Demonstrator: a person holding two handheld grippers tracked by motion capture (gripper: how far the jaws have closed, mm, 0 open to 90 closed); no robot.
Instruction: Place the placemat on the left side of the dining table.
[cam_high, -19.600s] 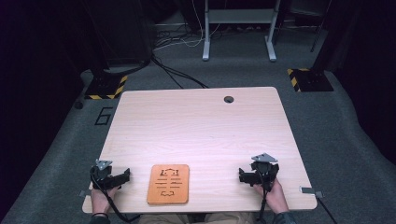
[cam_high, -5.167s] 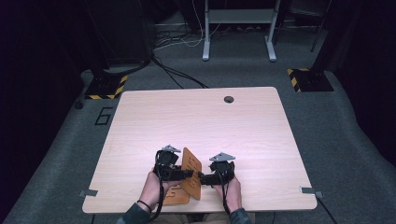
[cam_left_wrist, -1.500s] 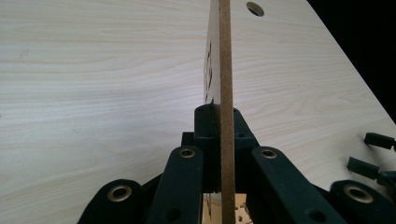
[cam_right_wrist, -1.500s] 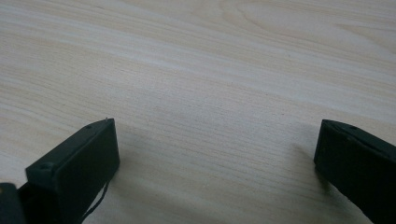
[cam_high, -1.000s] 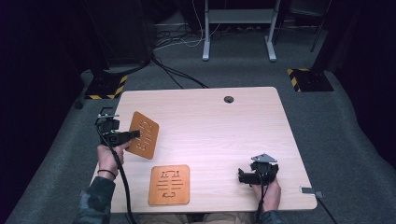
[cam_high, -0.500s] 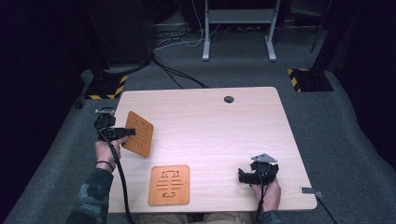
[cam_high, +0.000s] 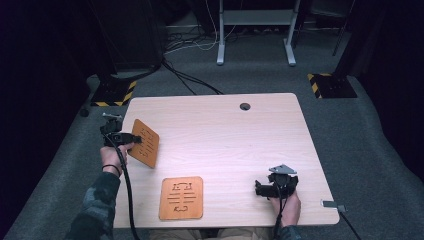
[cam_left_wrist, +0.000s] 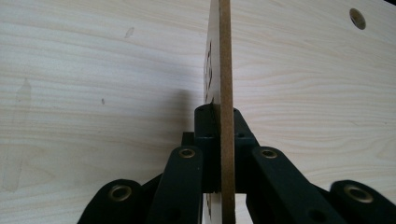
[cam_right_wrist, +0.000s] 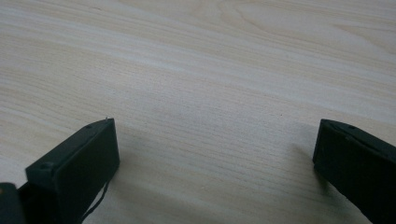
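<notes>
The left tool (cam_high: 134, 139) is clamping a thin, stiff, seemingly light board (cam_left_wrist: 224, 70) by its edge at frame left; the right tool (cam_right_wrist: 212, 163) is standing apart, empty.

Bare tabletop (cam_high: 240, 145) between both boards (cam_high: 181, 197)

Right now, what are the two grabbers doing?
Left gripper: shut on the orange board.
Right gripper: open, holding nothing.
</notes>
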